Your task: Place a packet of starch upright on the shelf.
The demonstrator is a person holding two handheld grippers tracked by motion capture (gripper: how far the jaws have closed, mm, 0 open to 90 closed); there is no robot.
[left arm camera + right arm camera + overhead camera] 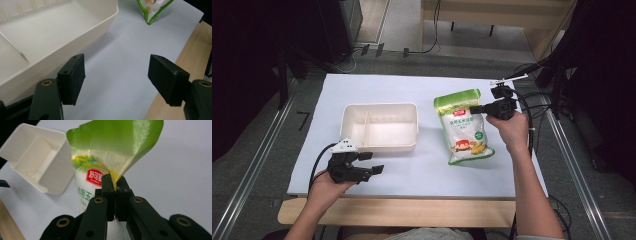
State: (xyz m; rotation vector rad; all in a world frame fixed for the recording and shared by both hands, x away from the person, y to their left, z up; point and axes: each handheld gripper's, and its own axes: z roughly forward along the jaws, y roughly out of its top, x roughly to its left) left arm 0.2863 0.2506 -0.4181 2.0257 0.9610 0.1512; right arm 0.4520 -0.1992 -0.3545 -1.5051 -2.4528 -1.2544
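High view: right gripper (pixel 474 109) has its jaws pinched tight on the green top edge of the food pouch (pixel 464 127), a white bag w/ green trim, red logo and a corn picture. Pouch hangs/leans below the jaws, its bottom corner looks to be near or on the white table cover (pixel 422 90); can't tell if it's fully off the surface. Left gripper (pixel 373 162) rests low near the front edge, jaws wide apart, nothing between them, just in front of the cream plastic bin (pixel 379 145).

Right gripper view: pads meet on the pouch's crumpled upper seam (pixel 115 176), film bunched above the tips. The bin sits beyond the pouch, off to the jaws' left, open side toward the camera, a divider inside.

Left gripper view: both pads clear, bare cover between them; bin wall (pixel 82 37) sits right by the left-hand pad, a pouch corner (pixel 151 15) far ahead.

Step in hand, as I read it: pick-up of the pouch, grip made, lift under way. Likely goal is the bin. Next move calls for carrying the pouch across toward the left gripper's side, keeping it high enough to clear the bin rim, then lowering into one compartment before letting go. Thin-film pinch, so avoid swinging. Left gripper could steady the bin if it slides.
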